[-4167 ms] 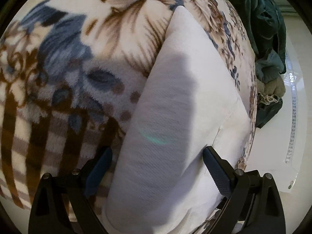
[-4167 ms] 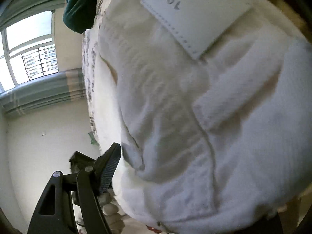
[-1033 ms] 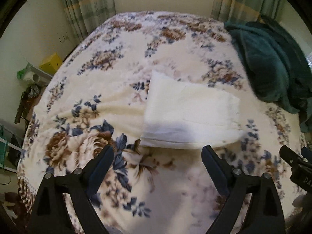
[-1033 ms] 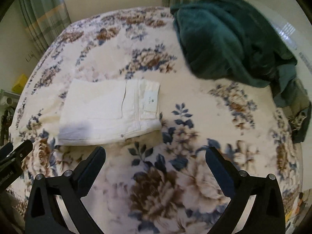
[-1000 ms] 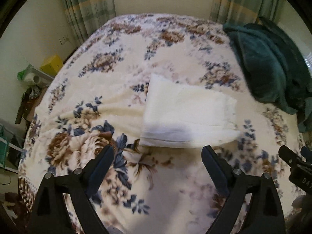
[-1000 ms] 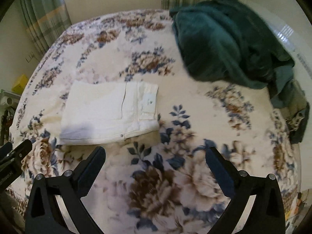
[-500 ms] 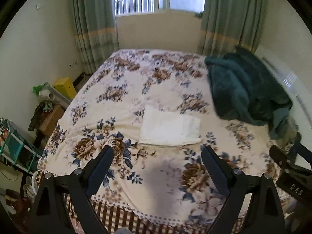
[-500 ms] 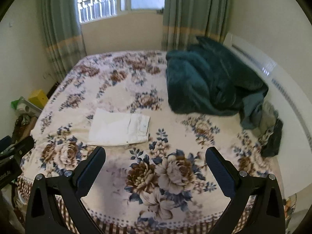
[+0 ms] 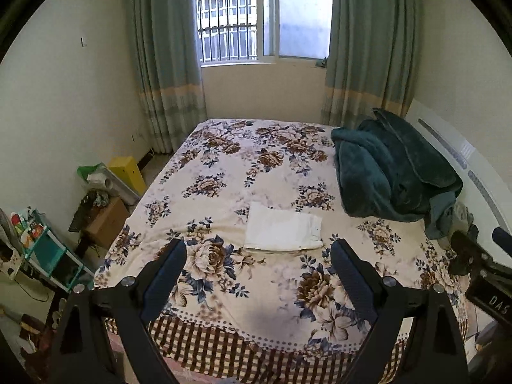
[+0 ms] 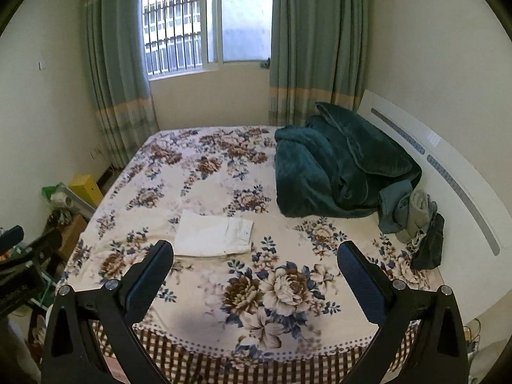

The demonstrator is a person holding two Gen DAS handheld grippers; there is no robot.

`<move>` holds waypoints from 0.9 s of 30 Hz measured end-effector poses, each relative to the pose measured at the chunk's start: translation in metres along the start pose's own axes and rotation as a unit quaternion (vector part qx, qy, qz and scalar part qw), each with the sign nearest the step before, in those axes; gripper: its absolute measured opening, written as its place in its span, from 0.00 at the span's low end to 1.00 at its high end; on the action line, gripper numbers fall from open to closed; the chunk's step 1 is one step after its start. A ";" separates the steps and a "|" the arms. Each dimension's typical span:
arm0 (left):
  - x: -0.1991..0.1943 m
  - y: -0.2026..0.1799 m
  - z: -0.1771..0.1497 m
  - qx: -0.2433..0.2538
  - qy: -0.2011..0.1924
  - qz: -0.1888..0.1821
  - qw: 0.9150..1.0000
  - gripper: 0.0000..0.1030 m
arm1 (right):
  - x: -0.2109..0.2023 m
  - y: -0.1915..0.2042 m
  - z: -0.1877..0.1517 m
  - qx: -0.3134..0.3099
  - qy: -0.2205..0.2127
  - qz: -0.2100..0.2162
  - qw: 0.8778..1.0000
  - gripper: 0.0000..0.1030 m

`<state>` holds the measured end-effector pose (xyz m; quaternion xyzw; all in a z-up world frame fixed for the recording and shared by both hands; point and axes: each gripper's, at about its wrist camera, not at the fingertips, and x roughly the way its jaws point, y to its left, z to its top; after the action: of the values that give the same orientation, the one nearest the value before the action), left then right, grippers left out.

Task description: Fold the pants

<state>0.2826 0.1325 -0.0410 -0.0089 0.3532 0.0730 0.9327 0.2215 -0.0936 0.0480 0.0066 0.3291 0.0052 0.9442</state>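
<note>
Apparently finished: pants (image 9: pixel 283 232) lie as a compact white rectangle on the bed (image 9: pixel 256 291), near its middle on the left side, edges roughly squared, layered hem visible along the near edge. No loose leg or trailing fabric seen. Judgement: folding done; at most a tidy-up of the near edge is left.

Left gripper (image 9: pixel 257 275) is spread wide, grasping nothing, held well back from the pants, over the foot of the bed. Right gripper (image 10: pixel 256 280) likewise spread and empty, also well apart from the pants.

Green blanket (image 10: pixel 339 166) heaped at the right, by the headboard (image 10: pixel 448 166); not touching the pants. Window (image 9: pixel 265 16) and curtains (image 9: pixel 163 64) beyond.
</note>
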 end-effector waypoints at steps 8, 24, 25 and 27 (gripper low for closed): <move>-0.027 0.003 -0.009 -0.002 -0.006 0.002 1.000 0.89 | -0.039 0.004 0.001 -0.004 -0.008 0.012 1.000 1.00; -0.046 0.005 -0.013 -0.013 -0.013 0.021 1.000 0.99 | -0.028 0.016 0.006 -0.010 -0.004 0.024 1.000 1.00; -0.044 0.007 -0.012 -0.015 -0.012 0.021 1.000 0.99 | -0.025 0.017 0.008 -0.012 -0.004 0.026 1.000 1.00; -0.044 0.009 -0.012 -0.015 -0.012 0.023 1.000 0.99 | -0.021 0.018 0.009 -0.013 -0.001 0.029 1.000 1.00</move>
<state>0.2412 0.1344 -0.0203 -0.0140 0.3414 0.1001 0.9345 0.2107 -0.0755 0.0680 0.0041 0.3281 0.0366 0.9439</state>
